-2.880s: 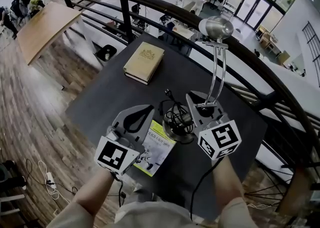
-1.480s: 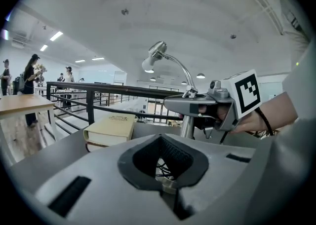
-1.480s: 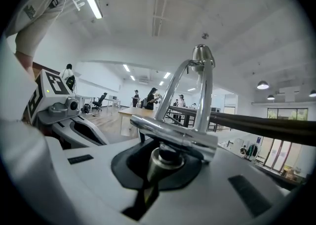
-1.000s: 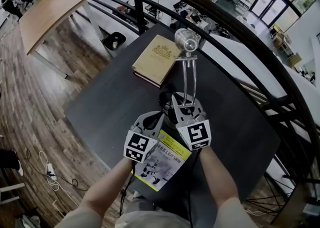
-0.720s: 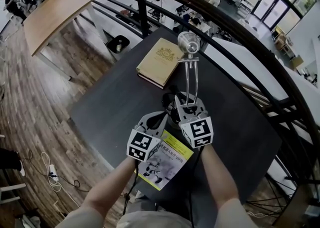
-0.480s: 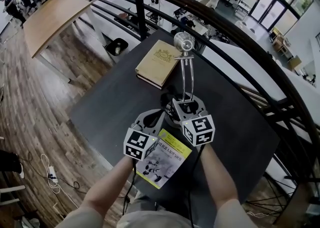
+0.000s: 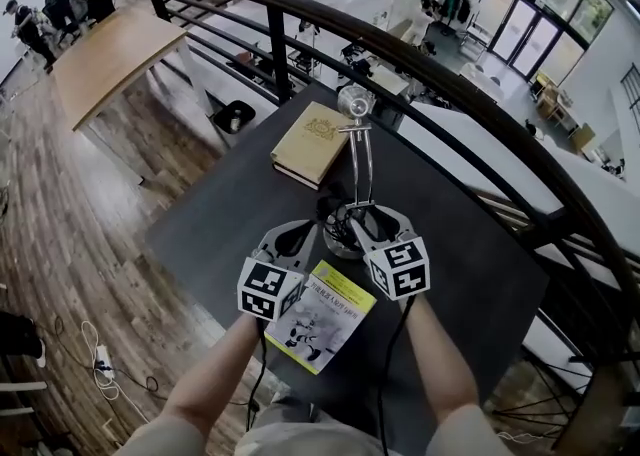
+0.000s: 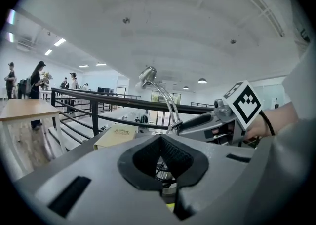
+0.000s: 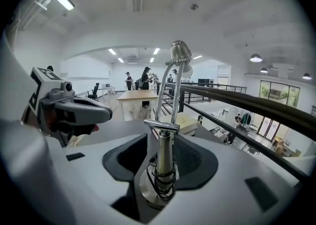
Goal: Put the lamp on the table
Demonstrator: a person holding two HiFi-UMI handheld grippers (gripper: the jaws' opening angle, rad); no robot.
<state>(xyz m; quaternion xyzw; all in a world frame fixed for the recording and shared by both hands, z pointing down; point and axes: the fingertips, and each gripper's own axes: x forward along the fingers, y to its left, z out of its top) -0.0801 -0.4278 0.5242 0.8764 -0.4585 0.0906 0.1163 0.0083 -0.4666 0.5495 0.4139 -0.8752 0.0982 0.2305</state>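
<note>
Below you, the dark table fills the middle of the head view, with a black railing curving past its far side. On the far part of the table lies a tan book, closed and flat. Near the edge closest to you lies a yellow-green booklet, cover up. Between the two stands the lamp, upright on its round base on the table, its thin chrome stem rising to a small head that tips toward the book.

Your right gripper sits around the foot of the lamp: its jaws have just been opening and now stand wide, with the stem and base between them and the pads clear of the metal on both sides. Your left gripper hangs just left of the base, over the far edge of the booklet, its jaws closed together with nothing in them.

A black cable is wound round the bottom of the stem.
</note>
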